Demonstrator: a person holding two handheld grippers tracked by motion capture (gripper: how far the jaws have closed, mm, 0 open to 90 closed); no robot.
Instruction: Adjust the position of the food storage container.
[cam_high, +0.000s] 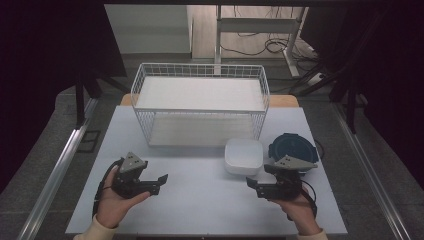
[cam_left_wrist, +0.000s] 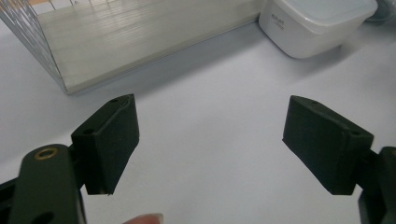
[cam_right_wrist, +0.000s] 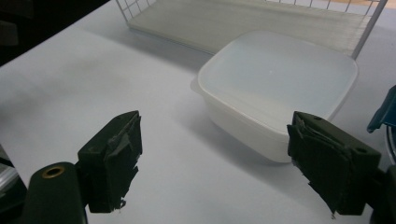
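My left gripper (cam_high: 161, 181) hangs over bare table (cam_high: 200, 200), jaws spread wide with nothing between them. My right gripper (cam_high: 251, 184) is likewise released and empty, just short of the white lidded container (cam_high: 243, 156), which sits before the wire basket (cam_high: 200, 102), beside a dark blue lid (cam_high: 292, 147).

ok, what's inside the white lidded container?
Cannot tell: the white container has its lid on, and the cloudy plastic hides whatever is inside. Nothing rests on top of the lid.
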